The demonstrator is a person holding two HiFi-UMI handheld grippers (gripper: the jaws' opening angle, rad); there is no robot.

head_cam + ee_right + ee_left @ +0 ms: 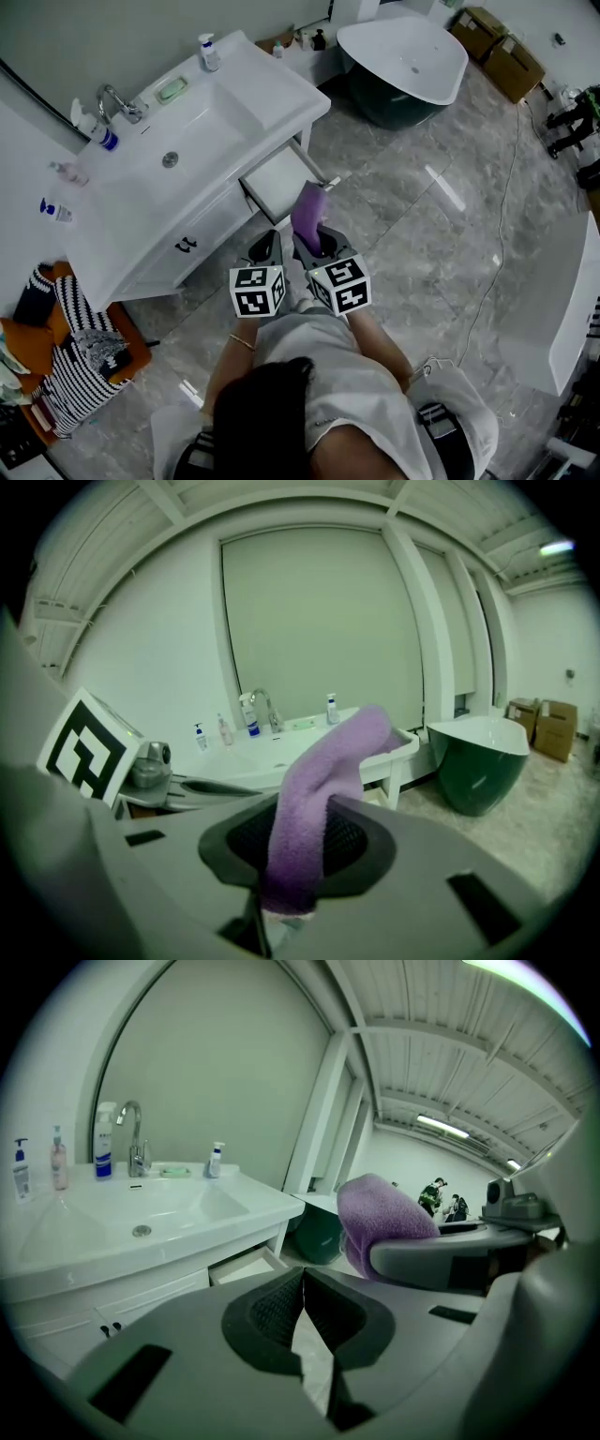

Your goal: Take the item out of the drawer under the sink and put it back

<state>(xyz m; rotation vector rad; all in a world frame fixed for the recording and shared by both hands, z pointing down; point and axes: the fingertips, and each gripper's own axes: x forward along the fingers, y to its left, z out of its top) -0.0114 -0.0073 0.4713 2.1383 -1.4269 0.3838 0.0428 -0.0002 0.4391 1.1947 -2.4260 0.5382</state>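
1. right gripper view: my right gripper (298,841) has its jaws clamped partway shut on the purple towel (323,761), which rises between the pads and flops past the tips.
2. left gripper view: my left gripper (303,1283) has its jaws pressed together with nothing between them.
3. head view: the towel hangs just beside the front of the open drawer (277,180) under the sink (187,141), not inside it.
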